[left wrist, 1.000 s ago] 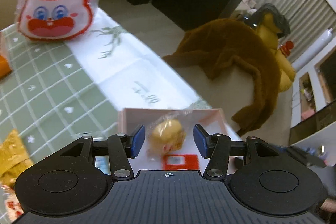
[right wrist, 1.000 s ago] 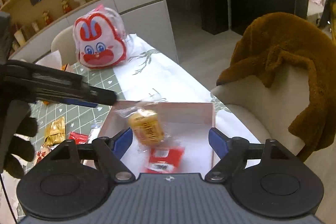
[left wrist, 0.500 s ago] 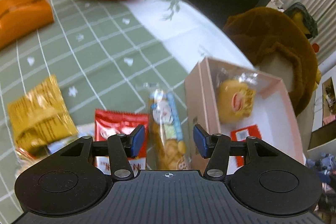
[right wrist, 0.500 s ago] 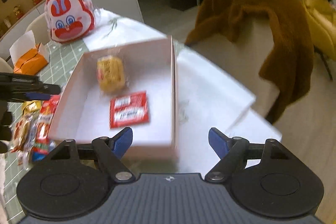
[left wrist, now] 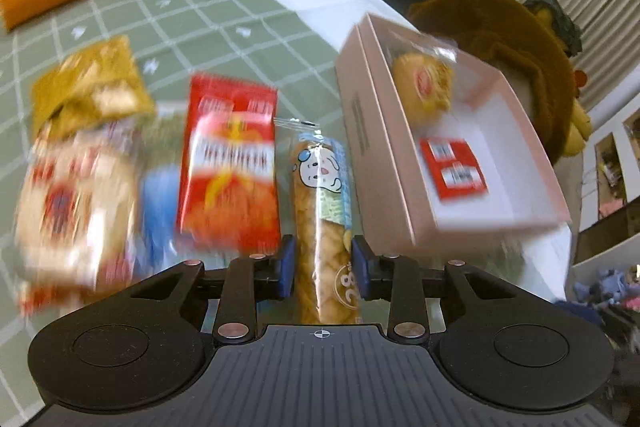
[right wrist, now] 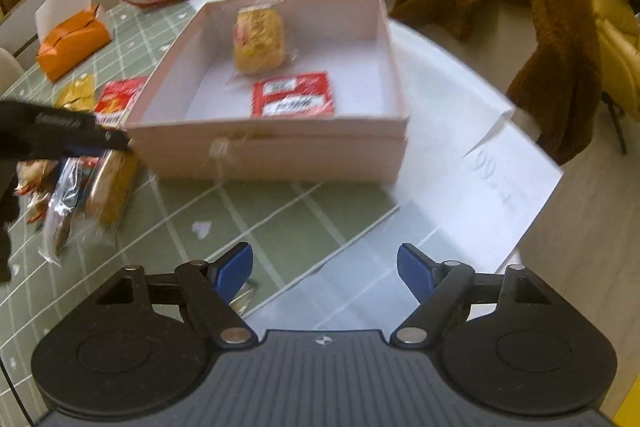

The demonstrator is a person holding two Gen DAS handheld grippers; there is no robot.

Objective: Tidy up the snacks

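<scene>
Desk (right wrist: 280, 227) with green check cloth. Pink box (right wrist: 256, 147) on it, bun and red packet already inside. Loose snacks lie left of the box. Left tool (left wrist: 323, 261) straddles the long twisted-biscuit pack (left wrist: 322, 187), just beside the box wall; jaws closing on its near end, pads not clearly pressing yet. Right tool (right wrist: 324, 267) apart, empty, over bare cloth. Pack likely light, slippery film, brittle contents: grip mid-body, gently.

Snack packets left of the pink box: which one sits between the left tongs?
The long clear twisted-pastry packet with the cartoon face, lying right beside the pink box. The left tongs are closing around its near end; the red packet lies outside them.
</scene>
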